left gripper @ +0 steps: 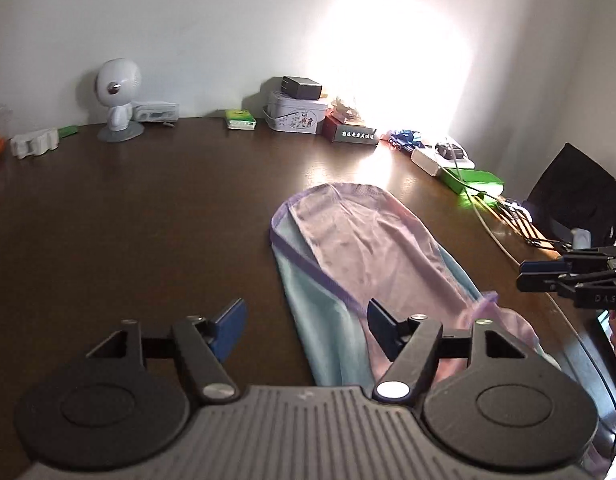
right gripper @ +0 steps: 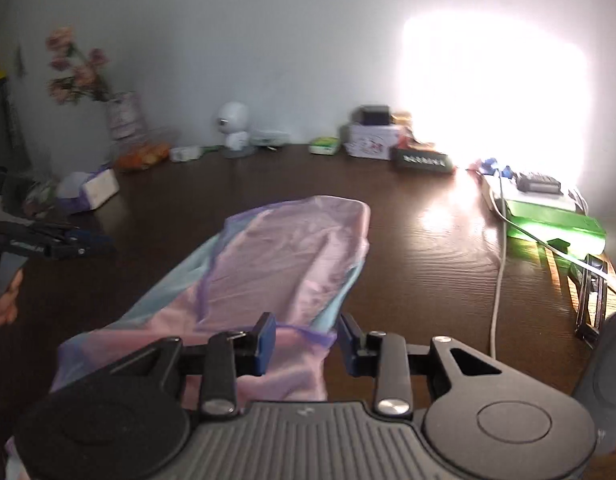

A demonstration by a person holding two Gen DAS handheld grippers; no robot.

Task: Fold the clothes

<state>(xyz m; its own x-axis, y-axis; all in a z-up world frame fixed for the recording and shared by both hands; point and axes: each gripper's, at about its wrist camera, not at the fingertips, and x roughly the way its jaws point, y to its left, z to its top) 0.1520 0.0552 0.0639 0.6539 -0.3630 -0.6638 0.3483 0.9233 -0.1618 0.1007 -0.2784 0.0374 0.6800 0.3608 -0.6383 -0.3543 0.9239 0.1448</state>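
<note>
Garment (left gripper: 360,248), thin pink cloth with pale blue panels and a purple trim, lies stretched along the dark wooden tabletop (left gripper: 147,208), its rounded far end toward the wall and its near end bunched under the two grippers.

Left gripper (left gripper: 303,320): jaws spread wide, released, nothing between them. Its left finger stands over bare wood; its right finger (left gripper: 382,326) stands over the cloth, at the purple trim. Whether that pad touches the fabric cannot be told.

Right gripper (right gripper: 305,338): jaws partly apart, with a purple-trimmed edge of the garment running across the gap between the blue pads (right gripper: 265,340). The pads do not press on the cloth, so it is not clenched. Picture somewhat blurred.

In the right wrist view, a hand (right gripper: 3,300) at the left edge holds the handle of the left gripper, beside the garment's left side. In the left wrist view, the right gripper shows at the far right edge, near the garment's right side.

Along the far wall: a white round-headed camera figure (left gripper: 117,96), a green packet (left gripper: 240,118), a white tin (left gripper: 295,114) with a dark box on top, and a dark box with pale lettering (left gripper: 354,133). On the right: a green flat case (left gripper: 474,179) and a white cable (right gripper: 500,280). A vase of pink flowers (right gripper: 121,114) stands far left. Strong glare whitens the wall.
</note>
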